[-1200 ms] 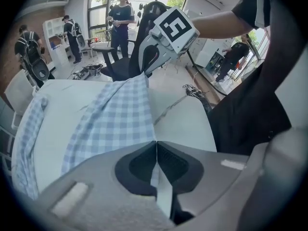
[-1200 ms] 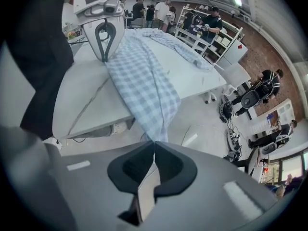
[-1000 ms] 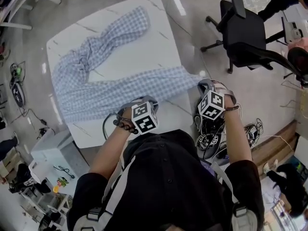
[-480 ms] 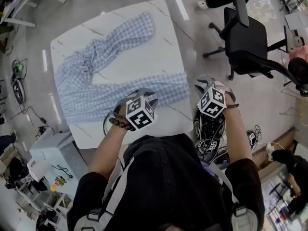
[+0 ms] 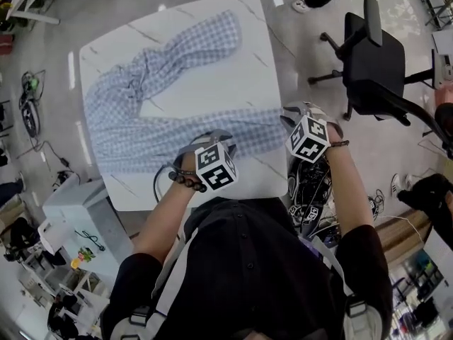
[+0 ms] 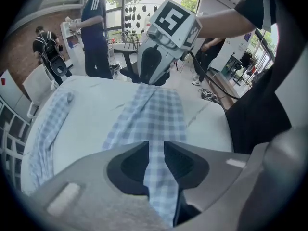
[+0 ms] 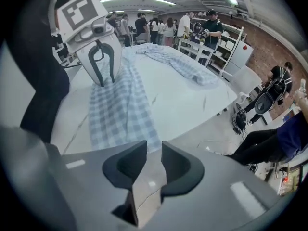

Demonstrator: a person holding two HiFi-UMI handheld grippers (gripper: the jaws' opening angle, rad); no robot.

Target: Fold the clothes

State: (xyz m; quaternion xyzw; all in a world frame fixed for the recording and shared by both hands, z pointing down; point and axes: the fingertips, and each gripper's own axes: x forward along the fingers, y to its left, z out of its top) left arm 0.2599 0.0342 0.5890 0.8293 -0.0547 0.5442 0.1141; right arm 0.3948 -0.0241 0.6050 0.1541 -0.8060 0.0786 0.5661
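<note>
A: Shifted since a second ago, on the white grey-veined square bench [image 5: 262, 69]: right end of the blue-and-white checked cloth garment [image 5: 141, 144], then hanging past the bench's right edge, now lying flat on top, just inside that edge.

B: Agreed. Sprawled in a wide V, though: one band along the near side, the other running to the far right corner, bunched and twisted at the left where joined.

A: And the left gripper [image 6: 156, 153]?

B: Poised over the near band, jaws just opened a crack after being nearly shut. Checked cloth showing through the gap, not pinched.

A: Right gripper [image 7: 154, 155]?

B: Same story. Jaws just opened, slightly apart, nothing between them, only floor and the bench's edge beyond. Hovering off the bench's right edge, just beside the cloth's end.

A: So, probably between grips: laid out, not yet folded. How to do the fold well?

B: Smooth the twisted left part first. Then pinch the near band at two matching spots along its near hem, biting deep enough not to slip. Lift both ends together, keep the edge taut, carry it across onto the far band, and lower before letting go. Avoid dragging, or risk rucking what already lies flat.
</note>
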